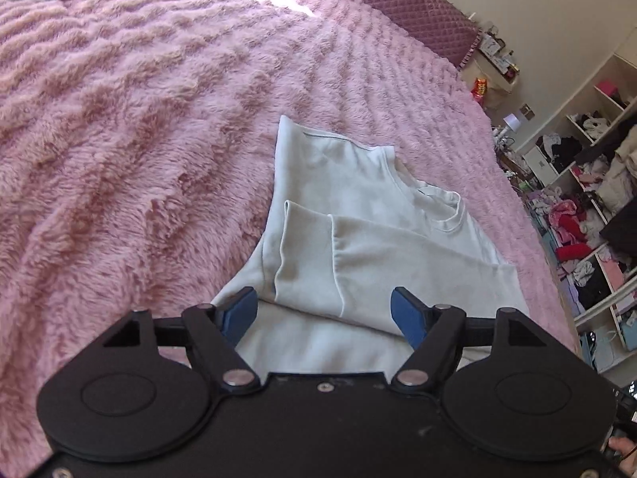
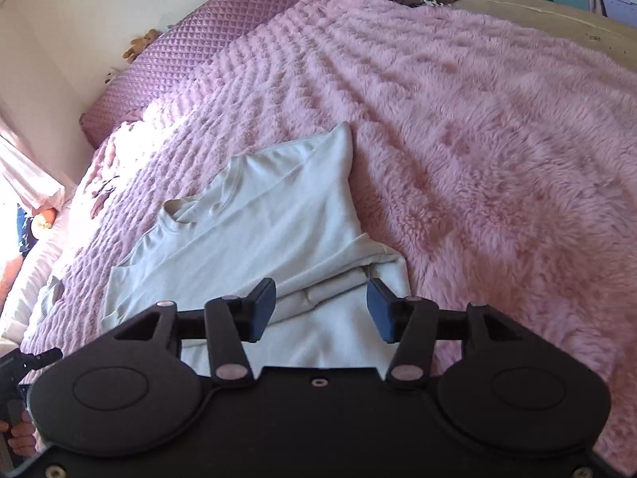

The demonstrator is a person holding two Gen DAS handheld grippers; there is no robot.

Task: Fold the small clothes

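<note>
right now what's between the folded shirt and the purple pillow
Only bare pink blanket lies between the shirt and the purple pillow; both wrist views show it.

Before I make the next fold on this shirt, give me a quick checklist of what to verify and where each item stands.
1. Left gripper open, nothing pinched: ok.
2. Right gripper open, clear of cloth: ok.
3. Shirt lying on the pink blanket, not hanging off the bed: ok.
4. Sleeve folded in over the body: ok.
5. Folded layers lying smooth: not ok, the folds near the right gripper are bunched.
6. Shirt's near hem even: cannot tell, hidden by the grippers.
</note>
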